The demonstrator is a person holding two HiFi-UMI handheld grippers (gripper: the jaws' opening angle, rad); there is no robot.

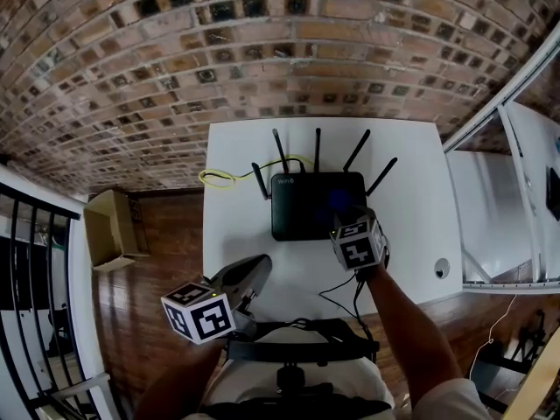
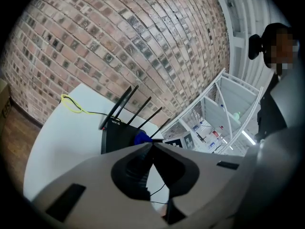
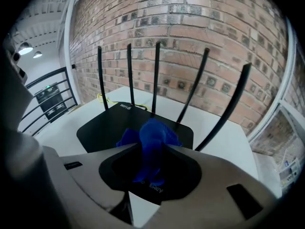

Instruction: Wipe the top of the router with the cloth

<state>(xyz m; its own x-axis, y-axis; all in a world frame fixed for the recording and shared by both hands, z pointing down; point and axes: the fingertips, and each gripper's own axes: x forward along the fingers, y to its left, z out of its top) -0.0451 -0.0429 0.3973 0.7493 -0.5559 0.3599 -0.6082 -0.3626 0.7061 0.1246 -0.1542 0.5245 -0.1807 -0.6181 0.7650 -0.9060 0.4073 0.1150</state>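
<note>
Head view shows the black router point(image 1: 317, 204) at the back middle of the white desk point(image 1: 236, 234), its antennas raised toward the brick wall point(image 1: 175, 77). The right gripper point(image 3: 153, 147) has its jaws clamped on a bunched blue cloth point(image 3: 152, 128) over the router's front right part; whether the cloth touches the top cannot be told. The left gripper point(image 2: 152, 145) hangs near the desk's front edge, apart from the router, jaws pressed together on nothing.

The router point(image 1: 315, 204) sits midway along the tabletop's point(image 1: 411, 173) far edge, a looped cable point(image 1: 219, 178) behind its left, the right gripper point(image 1: 343, 215) over its near right corner pinching the cloth point(image 3: 151, 142), the left gripper point(image 1: 255, 269) over the tabletop's near left corner.
</note>
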